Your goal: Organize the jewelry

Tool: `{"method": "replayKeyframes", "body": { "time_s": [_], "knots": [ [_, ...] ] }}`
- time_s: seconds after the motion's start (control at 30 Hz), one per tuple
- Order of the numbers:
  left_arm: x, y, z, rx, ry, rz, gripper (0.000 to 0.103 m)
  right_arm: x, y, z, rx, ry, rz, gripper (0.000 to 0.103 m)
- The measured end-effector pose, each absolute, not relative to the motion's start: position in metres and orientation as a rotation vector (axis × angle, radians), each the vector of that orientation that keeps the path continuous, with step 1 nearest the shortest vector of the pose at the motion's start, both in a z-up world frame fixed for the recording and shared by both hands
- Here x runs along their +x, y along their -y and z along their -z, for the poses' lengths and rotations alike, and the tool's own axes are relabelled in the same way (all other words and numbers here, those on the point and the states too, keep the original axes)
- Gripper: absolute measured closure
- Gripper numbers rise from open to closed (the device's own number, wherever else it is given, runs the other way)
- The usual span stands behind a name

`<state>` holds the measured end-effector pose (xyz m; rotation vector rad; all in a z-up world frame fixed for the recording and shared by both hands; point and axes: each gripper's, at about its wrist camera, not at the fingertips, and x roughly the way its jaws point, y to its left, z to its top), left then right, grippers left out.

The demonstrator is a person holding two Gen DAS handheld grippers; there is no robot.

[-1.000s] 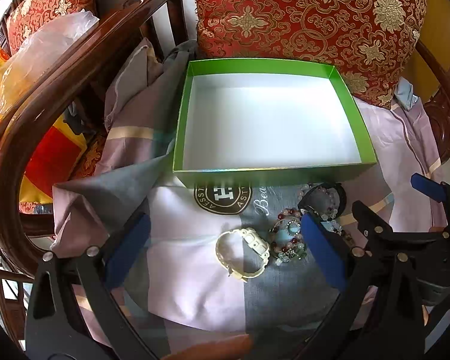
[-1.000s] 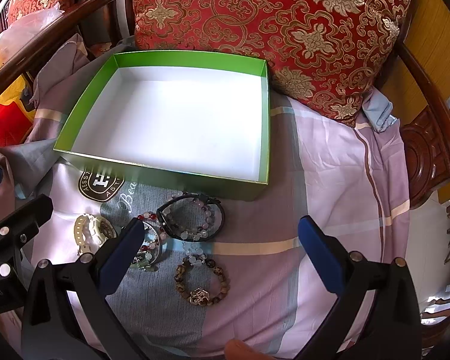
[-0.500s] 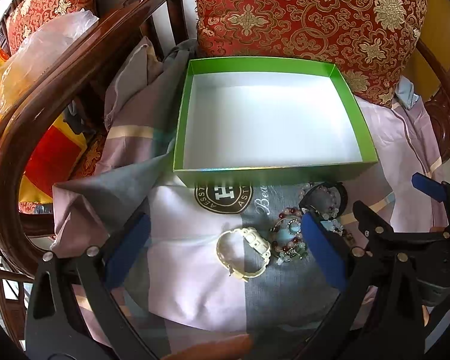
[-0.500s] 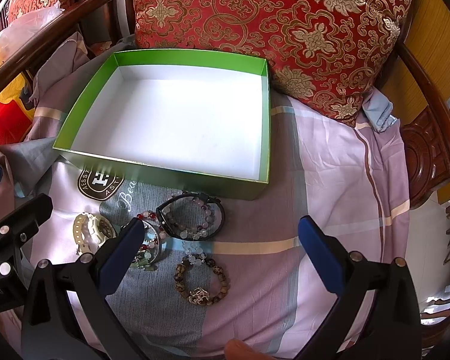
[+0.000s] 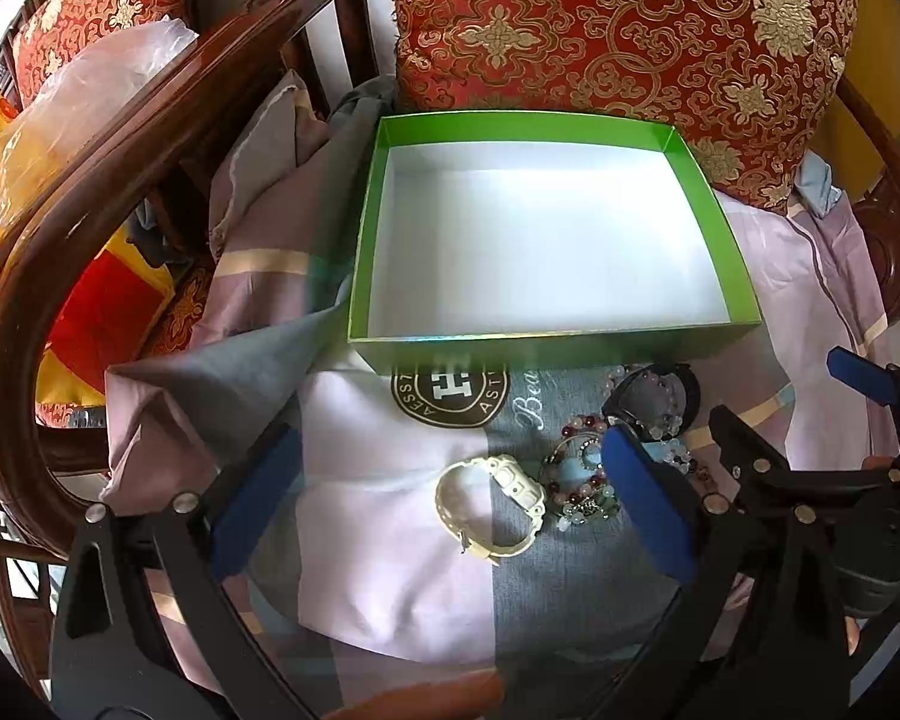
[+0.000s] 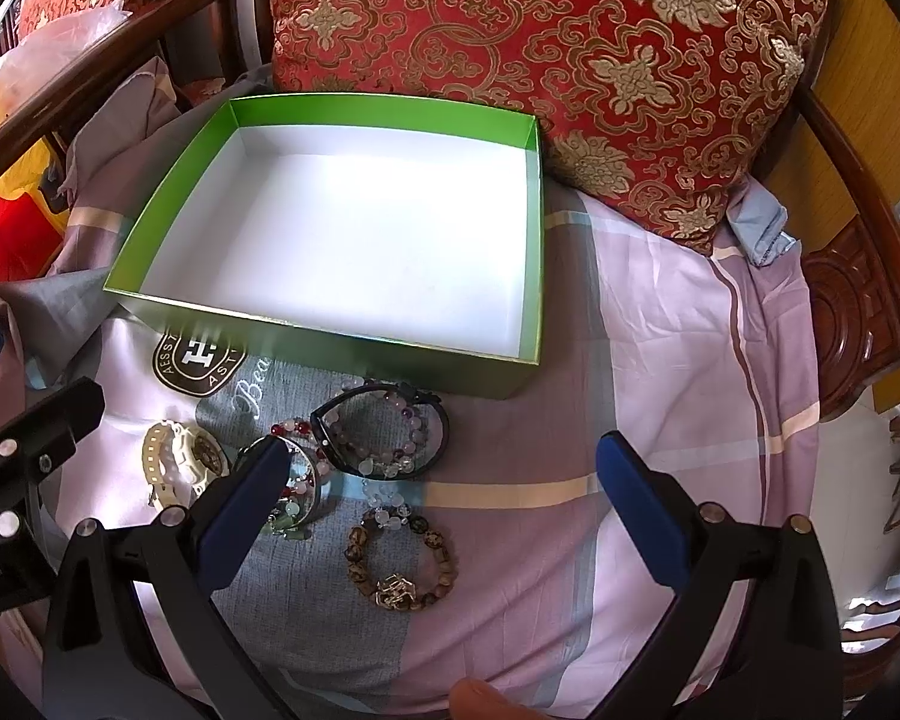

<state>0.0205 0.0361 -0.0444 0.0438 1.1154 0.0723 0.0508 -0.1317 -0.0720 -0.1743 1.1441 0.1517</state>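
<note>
Right between the fingers of the left hand-held gripper point(image 5: 444, 492) sits the white watch point(image 5: 489, 507), lying flat on the bedsheet point(image 5: 384, 570) with its loop open to the camera, closer to the right-side finger than the left one. So that arm looks like the natural pick for it. Its jaws are spread wide, nothing held.

The right hand-held gripper point(image 6: 444, 498) is spread wide too, also empty, and what's ahead of it is the brown bead bracelet point(image 6: 399, 564), a bit left of centre, with the black bangle point(image 6: 384, 435) and its pink beads just beyond. The silver-and-bead bracelet point(image 6: 297, 495) is half hidden behind its left finger.

The green box point(image 6: 534, 234) is straight ahead of both, past the whole pile, and has nothing in it yet.
</note>
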Motion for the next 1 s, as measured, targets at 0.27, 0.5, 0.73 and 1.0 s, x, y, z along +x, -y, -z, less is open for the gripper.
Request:
{"method": "replayKeyframes", "body": {
  "time_s": [0.27, 0.5, 0.73, 1.0],
  "knots": [
    [0.02, -0.038, 0.047, 0.047, -1.116, -0.071, 0.002, 0.052, 0.131, 0.073, -0.179, -1.147, -0.16, 0.001],
    [0.028, -0.041, 0.075, 0.091, -1.149, -0.021, 0.002, 0.037, 0.137, 0.106, -0.251, -1.156, -0.28, 0.001],
    [0.05, -0.064, 0.118, 0.067, -1.234, 0.047, 0.018, 0.047, 0.14, 0.142, -0.223, -1.207, -0.371, 0.035],
    [0.048, -0.056, 0.134, 0.063, -1.255, 0.174, 0.026, 0.059, 0.149, 0.156, -0.032, -1.153, -0.408, 0.06]
  ]
}}
